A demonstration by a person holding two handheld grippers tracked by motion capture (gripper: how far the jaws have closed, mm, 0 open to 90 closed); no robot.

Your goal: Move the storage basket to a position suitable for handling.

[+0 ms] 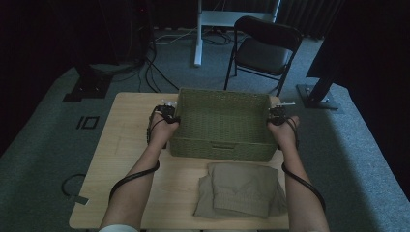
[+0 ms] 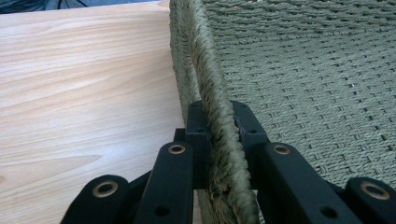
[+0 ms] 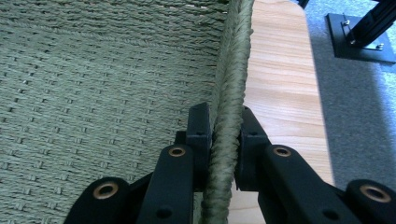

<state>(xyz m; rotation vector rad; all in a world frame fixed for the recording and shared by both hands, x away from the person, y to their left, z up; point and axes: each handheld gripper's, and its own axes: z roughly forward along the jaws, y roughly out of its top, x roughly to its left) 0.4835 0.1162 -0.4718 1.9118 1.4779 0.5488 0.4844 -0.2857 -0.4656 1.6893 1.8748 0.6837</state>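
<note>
the woven basket (image 1: 222,123) sits mid-frame on the surface (image 1: 125,145); the left gripper (image 1: 167,113) and right gripper (image 1: 278,113) each pinch a side rim. uneven pulls could tilt it, or the rim could slip free onto the folded cloth (image 1: 241,188).

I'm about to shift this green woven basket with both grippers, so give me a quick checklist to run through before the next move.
1. Left gripper clamped on the green woven basket at its left rim: ok.
2. Right gripper clamped on the right rim: ok.
3. Both grips about level with each other across the basket, seen from the high view: ok.
4. Basket inside holds nothing loose: ok.
5. Folded beige cloth lies on the light wooden table close in front of the basket; touching or apart: cannot tell.
6. Basket base resting on the table or lifted: cannot tell.
</note>
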